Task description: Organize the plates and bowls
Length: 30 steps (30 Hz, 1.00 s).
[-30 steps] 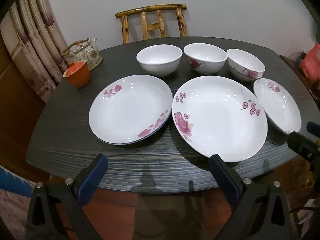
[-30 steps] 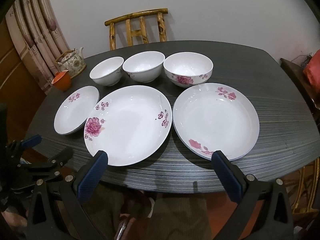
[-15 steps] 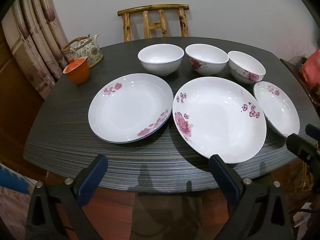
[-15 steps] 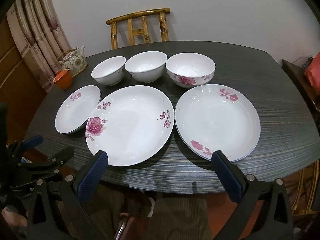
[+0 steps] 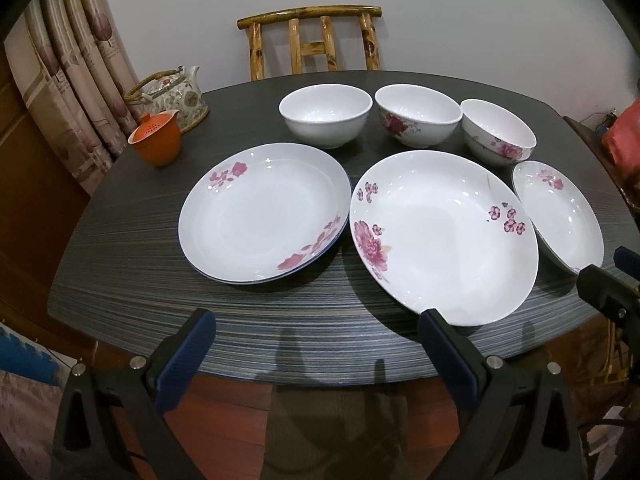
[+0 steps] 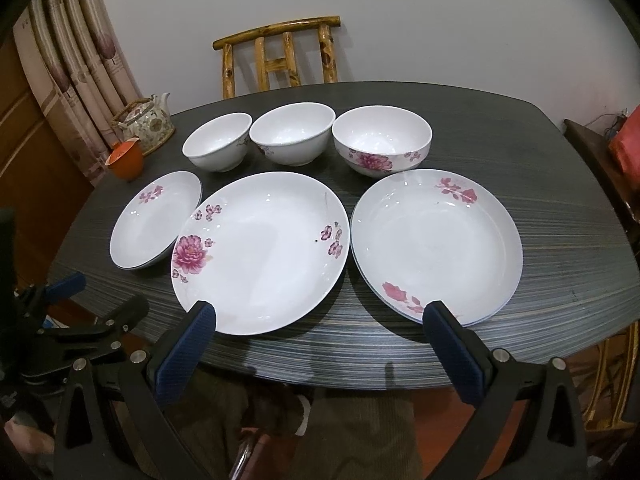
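In the left wrist view, a rose-patterned plate [image 5: 264, 212], a large peony plate [image 5: 442, 236] and a small plate [image 5: 560, 216] lie in a row on the dark table [image 5: 320, 344]. Three white bowls [image 5: 326, 114] [image 5: 418, 114] [image 5: 498, 130] stand behind them. My left gripper [image 5: 316, 320] hovers open at the near edge, empty. The right wrist view shows the small plate [image 6: 156, 220] on the left, then the peony plate [image 6: 260, 252] and the rose plate [image 6: 436, 244], with bowls [image 6: 218, 140] [image 6: 292, 132] [image 6: 382, 138] behind. My right gripper [image 6: 320, 312] is open and empty.
A patterned teapot [image 5: 174, 94] and an orange cup [image 5: 156, 140] sit at the table's far left. A wooden chair [image 5: 312, 40] stands behind the table. Curtains [image 5: 64, 72] hang left. The other gripper shows at the frame edge [image 5: 608, 280] [image 6: 100, 320]. Trousered legs are visible under the near edge.
Both views have drifted slightly, with the table seen a little more from above. No plate or bowl has moved, and both grippers stay open.
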Tool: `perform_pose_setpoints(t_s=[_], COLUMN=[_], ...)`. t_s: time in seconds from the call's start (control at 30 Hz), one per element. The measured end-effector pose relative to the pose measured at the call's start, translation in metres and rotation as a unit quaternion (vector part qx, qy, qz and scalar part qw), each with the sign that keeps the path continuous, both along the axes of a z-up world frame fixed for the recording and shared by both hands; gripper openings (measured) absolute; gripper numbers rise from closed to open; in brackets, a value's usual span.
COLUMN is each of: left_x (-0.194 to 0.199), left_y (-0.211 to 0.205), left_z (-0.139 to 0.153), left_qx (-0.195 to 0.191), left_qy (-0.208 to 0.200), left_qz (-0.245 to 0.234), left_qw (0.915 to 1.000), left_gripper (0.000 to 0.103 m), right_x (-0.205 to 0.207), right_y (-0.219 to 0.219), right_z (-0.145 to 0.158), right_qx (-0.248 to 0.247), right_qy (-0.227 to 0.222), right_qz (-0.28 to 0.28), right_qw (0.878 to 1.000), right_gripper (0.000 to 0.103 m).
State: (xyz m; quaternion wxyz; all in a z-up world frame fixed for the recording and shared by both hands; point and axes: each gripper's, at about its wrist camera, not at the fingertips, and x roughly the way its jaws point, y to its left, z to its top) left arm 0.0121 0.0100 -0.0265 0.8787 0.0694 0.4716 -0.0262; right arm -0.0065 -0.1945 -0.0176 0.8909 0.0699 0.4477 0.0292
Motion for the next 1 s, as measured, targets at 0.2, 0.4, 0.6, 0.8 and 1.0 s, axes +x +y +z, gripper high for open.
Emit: perform_pose_setpoints(t_s=[0.2, 0.4, 0.6, 0.8, 1.0], left_x=[0.0006, 0.0006, 0.0004, 0.0003, 0.0002], left_y=[-0.0002, -0.0007, -0.001, 0.0001, 0.0029], left_z=[-0.0011, -0.001, -0.0002, 0.0005, 0.0005], left_qx=[0.003, 0.002, 0.002, 0.002, 0.001], left_qy=[0.002, 0.0, -0.001, 0.0, 0.0], left_qz=[-0.001, -0.001, 0.0, 0.001, 0.005], left_qw=[1.0, 1.0, 1.0, 1.0, 1.0], left_gripper=[0.103, 0.103, 0.103, 0.103, 0.103], right_x=[0.0003, 0.0012, 0.0004, 0.0006, 0.0014], right_y=[0.0004, -0.0001, 0.0002, 0.0009, 0.0023], right_z=[0.0002, 0.0, -0.0011, -0.0013, -0.001], right_qx=[0.001, 0.004, 0.0, 0.001, 0.001], right_qy=[-0.001, 0.002, 0.002, 0.003, 0.003], right_qz=[-0.001, -0.005, -0.003, -0.001, 0.002], right_qw=[1.0, 1.0, 1.0, 1.0, 1.0], right_gripper=[0.103, 0.103, 0.103, 0.103, 0.103])
